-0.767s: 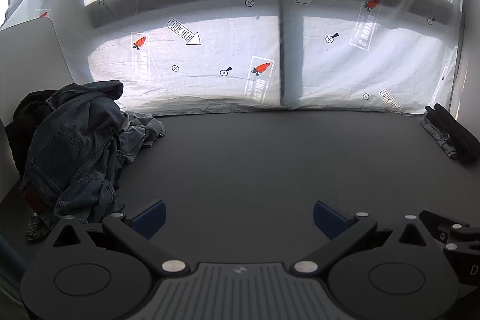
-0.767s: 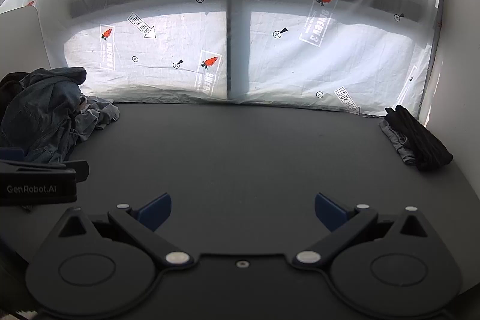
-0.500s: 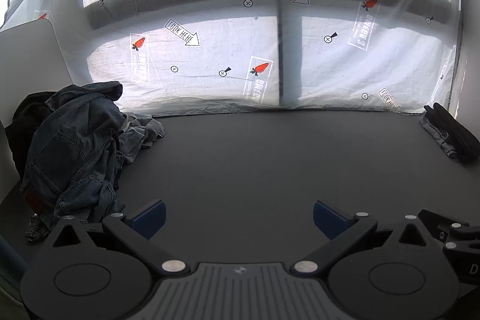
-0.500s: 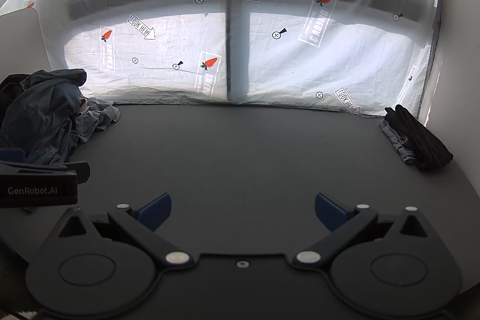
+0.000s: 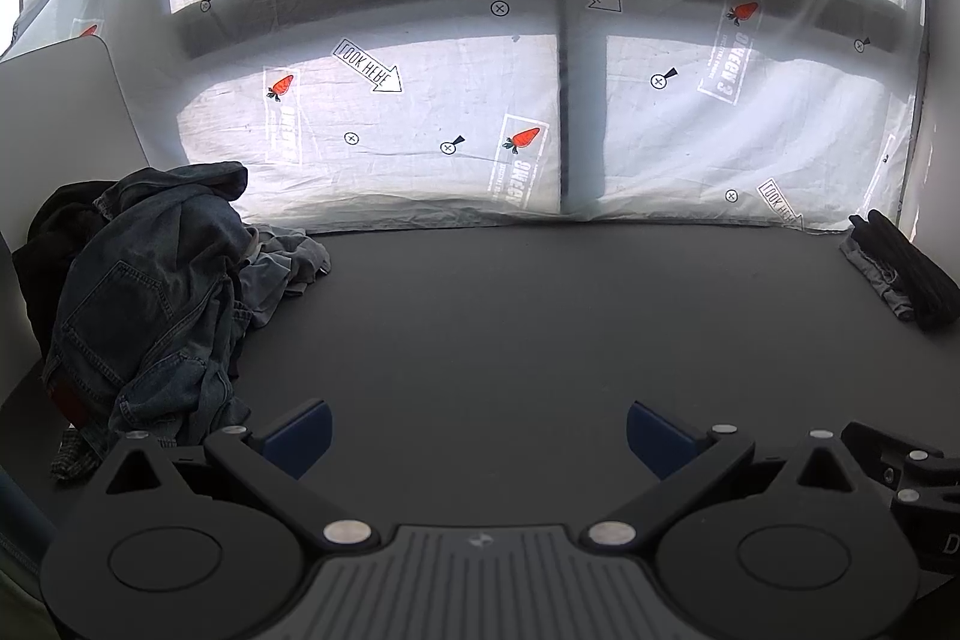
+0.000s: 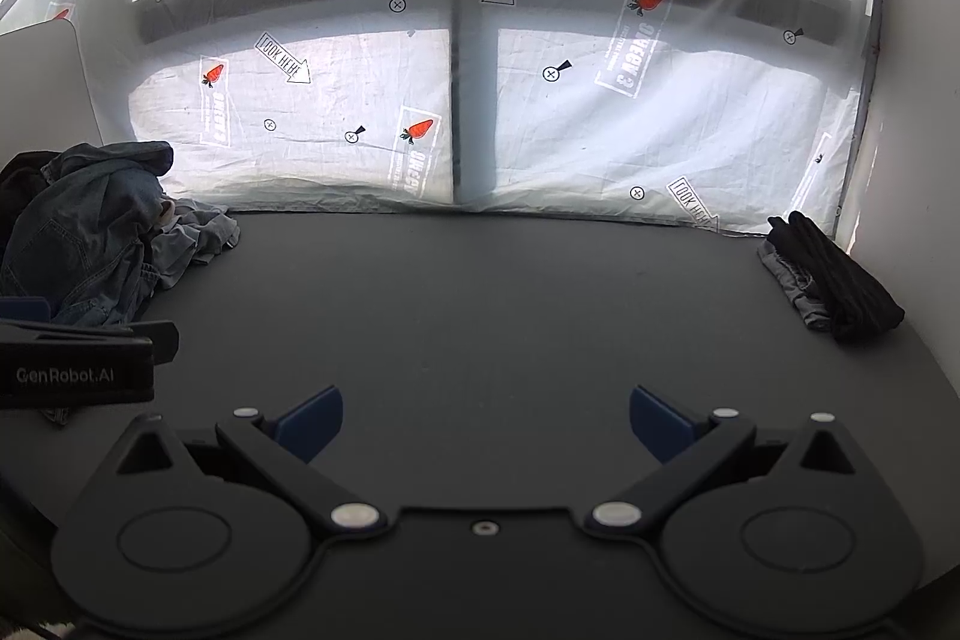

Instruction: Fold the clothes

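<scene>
Left of frame: heap of unfolded clothes, denim jacket (image 5: 144, 292) on top with a grey garment (image 5: 288, 262) beside it, at the table's (image 5: 510, 316) left edge. Lower centre: left tool (image 5: 477, 430) and right tool (image 6: 486, 421) both released, jaws spread wide, holding nothing. Far right: folded dark clothes (image 6: 831, 274) at the table's right edge.

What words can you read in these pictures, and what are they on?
"LOOK HERE": arrows printed on the white sheet behind the table.
"GenRobot.AI": side of the left gripper.
Sideways print beside the carrot pictures: mirrored, not surely readable.
Nothing on the clothes.
</scene>
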